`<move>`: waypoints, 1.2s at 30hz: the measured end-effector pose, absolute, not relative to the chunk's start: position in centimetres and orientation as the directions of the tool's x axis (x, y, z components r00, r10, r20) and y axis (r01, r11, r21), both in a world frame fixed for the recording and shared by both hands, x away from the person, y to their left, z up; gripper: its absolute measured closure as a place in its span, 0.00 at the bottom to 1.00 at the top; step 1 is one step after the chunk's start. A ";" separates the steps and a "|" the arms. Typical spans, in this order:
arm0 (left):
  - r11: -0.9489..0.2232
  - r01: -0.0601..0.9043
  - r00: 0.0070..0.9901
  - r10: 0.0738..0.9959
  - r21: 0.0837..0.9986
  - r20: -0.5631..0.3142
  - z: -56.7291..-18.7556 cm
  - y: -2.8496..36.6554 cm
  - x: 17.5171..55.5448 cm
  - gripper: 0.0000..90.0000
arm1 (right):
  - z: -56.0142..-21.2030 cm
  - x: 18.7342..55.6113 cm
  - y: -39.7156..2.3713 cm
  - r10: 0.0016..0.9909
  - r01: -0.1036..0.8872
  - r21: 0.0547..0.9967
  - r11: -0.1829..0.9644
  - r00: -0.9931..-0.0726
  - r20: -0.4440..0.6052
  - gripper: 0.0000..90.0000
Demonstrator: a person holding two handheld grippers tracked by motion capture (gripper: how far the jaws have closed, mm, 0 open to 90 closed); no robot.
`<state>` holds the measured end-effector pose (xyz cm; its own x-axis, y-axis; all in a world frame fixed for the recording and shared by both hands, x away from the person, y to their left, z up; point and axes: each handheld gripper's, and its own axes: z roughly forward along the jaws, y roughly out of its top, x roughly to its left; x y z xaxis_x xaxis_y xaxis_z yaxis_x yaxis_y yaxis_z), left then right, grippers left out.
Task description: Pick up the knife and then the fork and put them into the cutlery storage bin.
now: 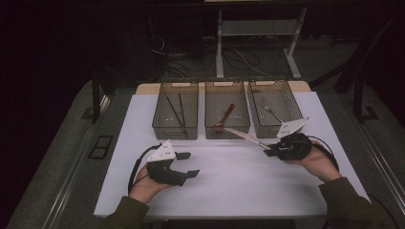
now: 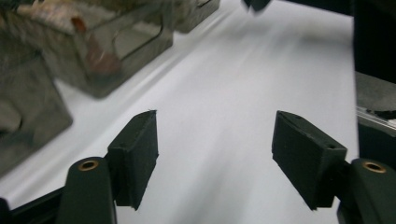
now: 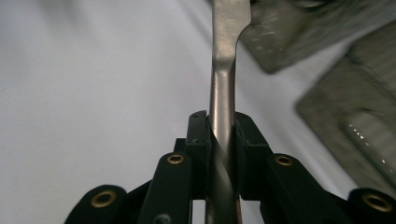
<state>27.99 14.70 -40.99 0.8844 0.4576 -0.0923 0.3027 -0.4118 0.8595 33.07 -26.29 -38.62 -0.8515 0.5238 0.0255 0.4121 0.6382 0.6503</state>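
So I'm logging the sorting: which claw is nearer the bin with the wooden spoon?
Right. The right claw sits just off the front right corner of the middle bin, gripping a metal utensil that reaches toward it; the left claw is open, farther back over the mat.

In the right gripper view, the flat silver metal utensil (image 3: 223, 93) clamped between the black jaws runs off the top edge, so its working end is cut off, and its lower part disappears behind the jaw bodies. The translucent grey mesh bins (image 3: 345, 107) there are smeared and cropped by the right edge. In the left gripper view, the nearest grey bin (image 2: 28, 116) is blurred and cut by the left edge, and the reddish thing (image 2: 100, 58) inside the next bin is too smeared to identify. A dark shape (image 2: 256, 3) at the top edge is cropped. In the high view, the thin dark sticks (image 1: 176, 112) in the left-hand bin are too small to identify.
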 end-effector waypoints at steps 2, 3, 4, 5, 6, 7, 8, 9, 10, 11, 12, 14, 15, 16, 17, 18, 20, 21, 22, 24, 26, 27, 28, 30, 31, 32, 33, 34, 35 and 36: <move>-0.404 0.320 0.869 0.486 0.857 -0.095 -41.5 15.0 27.7 0.30 | -38.2 33.6 -27.2 0.558 0.432 0.659 0.616 -0.829 0.022 0.86; -0.403 0.323 0.865 0.493 0.856 -0.095 -41.7 15.1 27.7 0.29 | -37.9 34.0 -27.6 0.572 0.439 0.663 0.607 -0.820 0.019 0.86; -0.400 0.327 0.858 0.505 0.856 -0.092 -41.9 15.3 27.6 0.26 | -37.7 34.3 -27.9 0.585 0.448 0.666 0.596 -0.810 0.021 0.86; -0.396 0.335 0.851 0.517 0.855 -0.093 -42.0 15.4 27.5 0.24 | -37.5 34.7 -28.3 0.600 0.455 0.672 0.584 -0.800 0.019 0.86; -0.386 0.341 0.846 0.524 0.857 -0.100 -42.1 15.6 27.4 0.23 | -37.3 35.0 -28.6 0.613 0.464 0.675 0.574 -0.790 0.022 0.86; -0.382 0.347 0.841 0.531 0.857 -0.104 -42.2 15.7 27.3 0.21 | -37.1 35.4 -28.9 0.629 0.473 0.678 0.562 -0.777 0.021 0.86; -0.380 0.354 0.836 0.539 0.855 -0.106 -42.4 15.9 27.3 0.20 | -36.9 35.8 -29.2 0.644 0.484 0.682 0.548 -0.765 0.025 0.86; -0.380 0.358 0.834 0.541 0.853 -0.109 -42.6 16.0 27.2 0.20 | -36.7 36.3 -29.5 0.655 0.493 0.686 0.535 -0.755 0.032 0.86; -0.381 0.362 0.831 0.546 0.851 -0.109 -42.7 16.0 27.2 0.18 | -36.4 36.8 -29.9 0.669 0.503 0.688 0.523 -0.742 0.034 0.86; -0.380 0.365 0.828 0.550 0.850 -0.110 -42.8 16.1 27.1 0.16 | -36.2 37.2 -30.2 0.687 0.518 0.687 0.510 -0.726 0.038 0.86; -0.384 0.364 0.828 0.550 0.849 -0.106 -42.8 16.1 27.0 0.16 | -36.0 37.7 -30.5 0.704 0.534 0.686 0.495 -0.709 0.044 0.86; -0.382 0.368 0.824 0.556 0.848 -0.107 -42.9 16.1 27.0 0.15 | -35.8 38.7 -31.1 0.741 0.566 0.679 0.467 -0.670 0.049 0.86; -0.382 0.371 0.823 0.557 0.846 -0.110 -43.0 16.1 27.1 0.14 | -35.7 39.3 -31.5 0.754 0.577 0.679 0.454 -0.654 0.051 0.86; -0.382 0.373 0.821 0.560 0.846 -0.110 -43.0 16.1 27.1 0.13 | -35.6 39.8 -31.7 0.768 0.594 0.674 0.440 -0.637 0.060 0.86; -0.381 0.376 0.820 0.561 0.845 -0.112 -43.1 16.1 27.2 0.12 | -35.6 40.4 -32.0 0.781 0.607 0.669 0.430 -0.621 0.062 0.86; -0.379 0.378 0.818 0.564 0.844 -0.112 -43.1 16.0 27.2 0.10 | -35.7 40.9 -32.1 0.795 0.621 0.661 0.420 -0.604 0.063 0.86; -0.387 0.378 0.820 0.562 0.841 -0.110 -43.2 15.9 27.2 0.06 | -35.8 42.0 -32.4 0.815 0.650 0.644 0.404 -0.575 0.069 0.86; -0.389 0.379 0.820 0.562 0.840 -0.110 -43.2 15.8 27.2 0.04 | -35.9 42.4 -32.4 0.826 0.662 0.637 0.394 -0.559 0.070 0.86; -0.396 0.373 0.826 0.553 0.839 -0.107 -43.2 15.8 27.2 0.02 | -36.0 42.9 -32.5 0.836 0.678 0.629 0.381 -0.544 0.080 0.86; -0.409 0.373 0.831 0.547 0.833 -0.103 -43.3 15.7 27.3 0.00 | -36.3 43.8 -32.5 0.846 0.696 0.616 0.369 -0.525 0.087 0.86; -0.410 0.376 0.832 0.545 0.831 -0.107 -43.5 15.6 27.3 0.00 | -36.6 44.7 -32.5 0.857 0.718 0.600 0.353 -0.505 0.099 0.86; -0.411 0.379 0.832 0.543 0.829 -0.111 -43.5 15.6 27.3 0.00 | -36.7 45.1 -32.5 0.864 0.730 0.589 0.346 -0.493 0.104 0.86; -0.412 0.379 0.834 0.540 0.829 -0.113 -43.6 15.5 27.3 0.00 | -36.8 45.5 -32.4 0.868 0.737 0.583 0.343 -0.486 0.105 0.86; -0.421 0.376 0.839 0.532 0.826 -0.112 -43.6 15.4 27.3 0.00 | -37.1 46.3 -32.3 0.875 0.752 0.570 0.330 -0.470 0.114 0.86; -0.423 0.376 0.841 0.529 0.825 -0.112 -43.6 15.3 27.3 0.00 | -37.2 46.6 -32.2 0.875 0.756 0.566 0.329 -0.470 0.119 0.86; -0.427 0.372 0.844 0.525 0.824 -0.109 -43.6 15.2 27.3 0.00 | -37.4 46.9 -32.0 0.874 0.760 0.560 0.330 -0.470 0.122 0.86; -0.429 0.369 0.846 0.522 0.824 -0.107 -43.6 15.2 27.3 0.00 | -37.6 47.1 -31.8 0.877 0.767 0.552 0.326 -0.463 0.126 0.86; -0.429 0.370 0.847 0.521 0.824 -0.109 -43.6 15.2 27.3 0.00 | -37.8 47.4 -31.7 0.878 0.765 0.555 0.327 -0.463 0.121 0.86; -0.430 0.370 0.847 0.521 0.823 -0.109 -43.7 15.2 27.3 0.00 | -38.0 47.5 -31.5 0.878 0.770 0.550 0.324 -0.462 0.130 0.85; -0.429 0.372 0.847 0.521 0.823 -0.111 -43.6 15.2 27.3 0.00 | -38.2 47.7 -31.4 0.878 0.772 0.547 0.323 -0.460 0.131 0.85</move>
<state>27.33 15.20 -43.65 0.8466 0.5205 -0.1110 0.3719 -0.4294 0.8230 47.65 -31.42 -38.21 -0.4605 0.8779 0.1310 0.7720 0.3233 0.5473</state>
